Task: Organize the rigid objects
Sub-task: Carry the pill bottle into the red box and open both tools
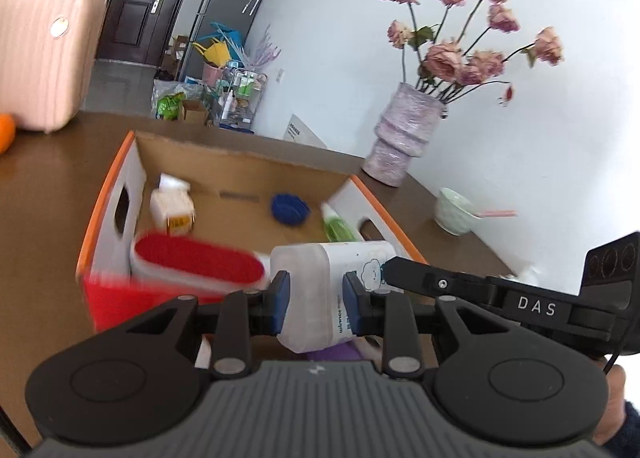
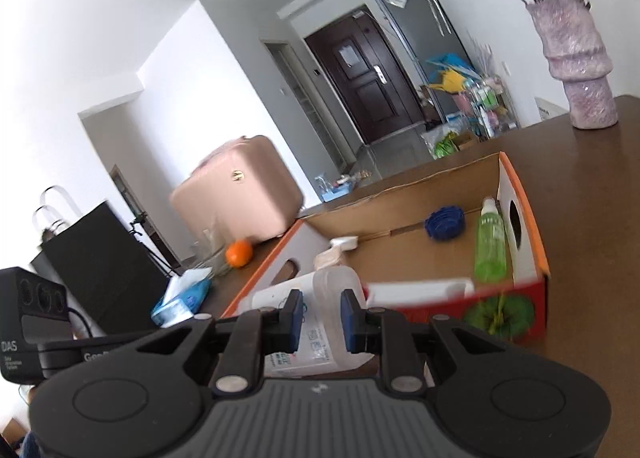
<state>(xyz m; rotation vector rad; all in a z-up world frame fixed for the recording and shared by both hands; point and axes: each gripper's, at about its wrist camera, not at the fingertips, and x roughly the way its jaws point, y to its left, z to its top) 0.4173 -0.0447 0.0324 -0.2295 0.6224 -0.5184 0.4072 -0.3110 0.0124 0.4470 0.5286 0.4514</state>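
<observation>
At lower centre of the left view, the left hand-held gripper [image 1: 315,304] clamps a white plastic bottle [image 1: 320,290] above the cardboard box [image 1: 248,161]. The right hand-held gripper [image 2: 321,320] stands open beside it. The bottle looks light, stiff, slippery; the flat sides seem the best hold.

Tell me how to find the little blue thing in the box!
Look inside the open cardboard box with orange edges on the brown table. On its bare floor near the far wall sits the blue ruffled cup. It is the only blue thing there, left of the green bottle.
</observation>
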